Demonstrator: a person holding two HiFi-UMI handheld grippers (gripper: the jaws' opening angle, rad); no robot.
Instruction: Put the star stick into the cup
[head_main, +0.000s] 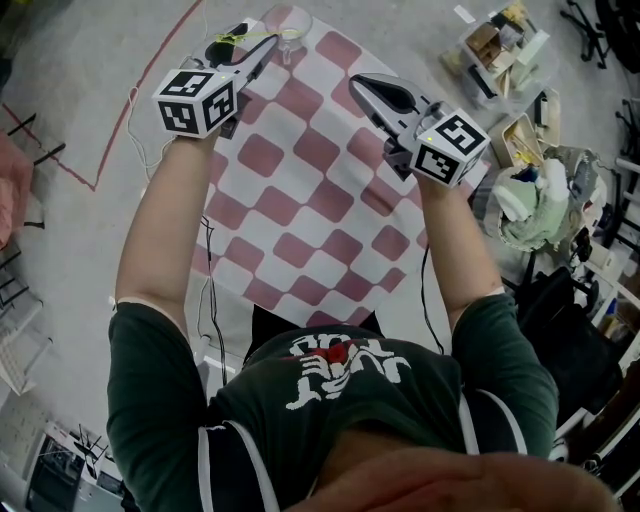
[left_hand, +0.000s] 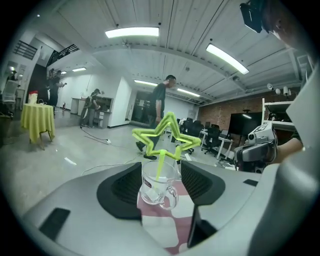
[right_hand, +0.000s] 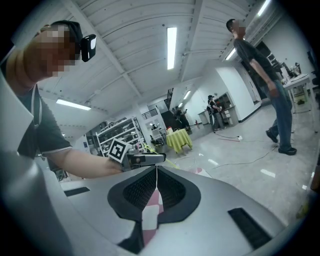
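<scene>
Star stick (left_hand: 161, 160), neon green, stands inside the clear cup (left_hand: 150, 192).

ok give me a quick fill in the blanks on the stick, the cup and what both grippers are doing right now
The stick standing in the cup has a head shaped like a ___.
The left gripper has its jaws ___, gripping neither cup nor stick.
The right gripper has its jaws ___, with nothing between them.
Missing words: star; open; shut.
</scene>
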